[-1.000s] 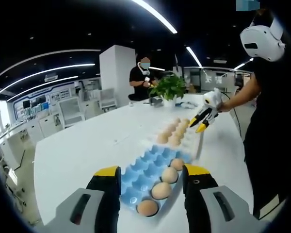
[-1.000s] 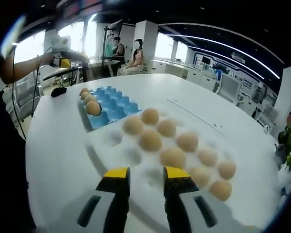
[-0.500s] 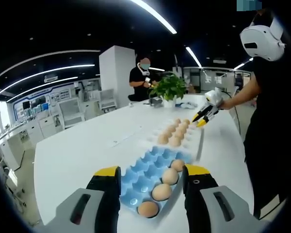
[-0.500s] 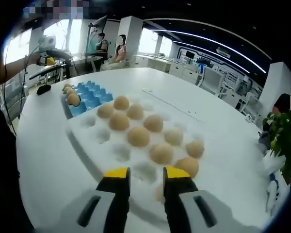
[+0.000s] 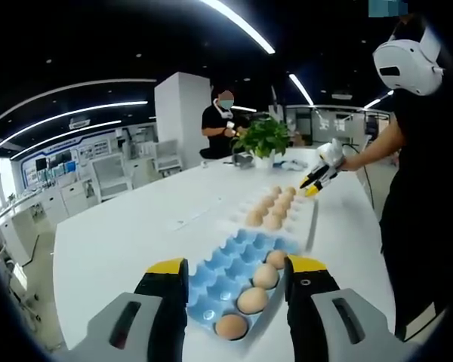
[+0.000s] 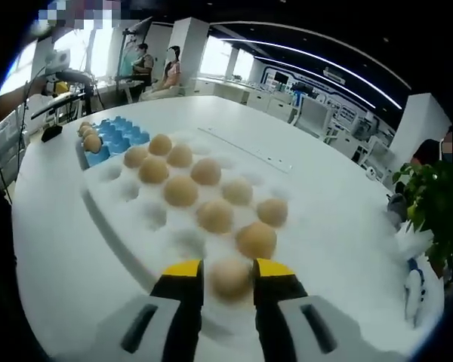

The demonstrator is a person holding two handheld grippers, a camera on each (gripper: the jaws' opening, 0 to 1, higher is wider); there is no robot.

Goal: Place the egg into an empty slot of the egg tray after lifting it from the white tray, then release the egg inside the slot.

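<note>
Right gripper [image 6: 226,273], jaws parted, straddles the nearest egg [image 6: 231,277] in the white tray [image 6: 113,234]; contact cannot be told. Left gripper [image 5: 236,270], open and empty, hovers over the blue egg tray [image 5: 220,275], far from that egg.

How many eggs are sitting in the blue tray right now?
4, in one row along the blue tray's right edge in the left gripper view: eggs at and. None seem hidden.
</note>
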